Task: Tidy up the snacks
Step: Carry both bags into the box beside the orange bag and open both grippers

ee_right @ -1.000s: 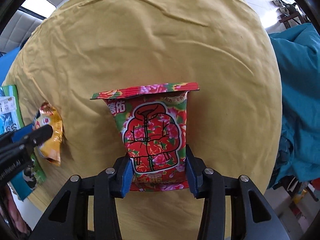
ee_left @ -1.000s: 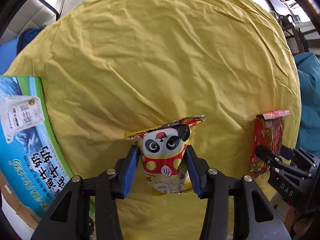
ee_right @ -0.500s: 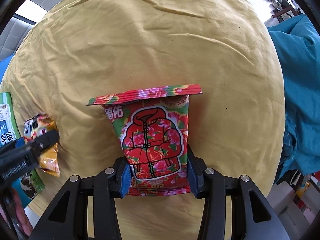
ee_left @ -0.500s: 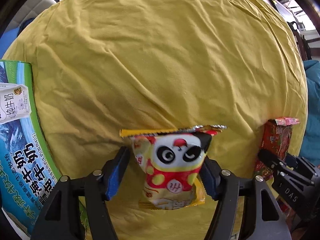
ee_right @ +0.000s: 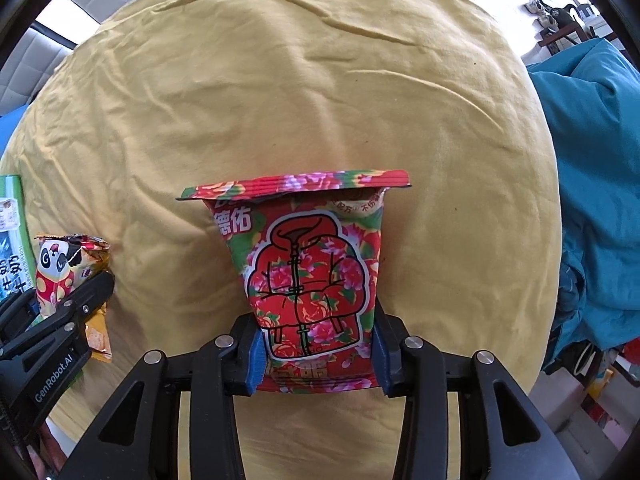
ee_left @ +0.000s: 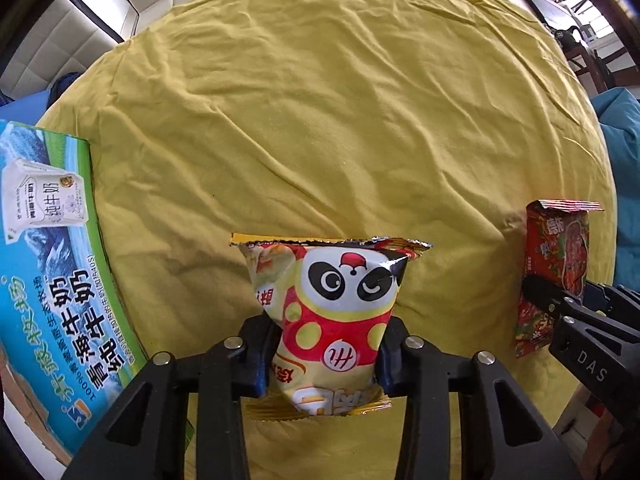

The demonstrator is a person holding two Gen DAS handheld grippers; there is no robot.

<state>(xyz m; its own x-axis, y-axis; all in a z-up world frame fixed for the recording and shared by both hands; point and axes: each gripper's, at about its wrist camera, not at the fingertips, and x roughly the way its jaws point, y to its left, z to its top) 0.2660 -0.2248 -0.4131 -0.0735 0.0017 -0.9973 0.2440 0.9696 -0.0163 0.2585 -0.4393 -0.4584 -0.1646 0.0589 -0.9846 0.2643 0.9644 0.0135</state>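
Note:
A yellow snack bag with a panda print [ee_left: 332, 312] stands upright between the blue pads of my left gripper [ee_left: 324, 356], which is shut on its lower half. A red flowered snack bag [ee_right: 308, 280] is held the same way by my right gripper [ee_right: 318, 356], shut on its lower part. Both bags hang above the yellow cloth [ee_left: 320, 120]. In the left wrist view the flowered bag [ee_left: 556, 264] and right gripper [ee_left: 560, 300] show at the far right. In the right wrist view the panda bag [ee_right: 60, 268] and left gripper [ee_right: 76, 300] show at the far left.
A blue and green milk carton box [ee_left: 52, 272] lies at the left edge of the yellow-covered round table, its edge also visible as the box [ee_right: 10, 240] in the right wrist view. Teal fabric [ee_right: 592, 180] is piled beyond the table's right side.
Both grippers have kept hold of their bags. The left gripper tightened on the panda bag after loosening half a second ago, and the bag sits higher and closer in view.

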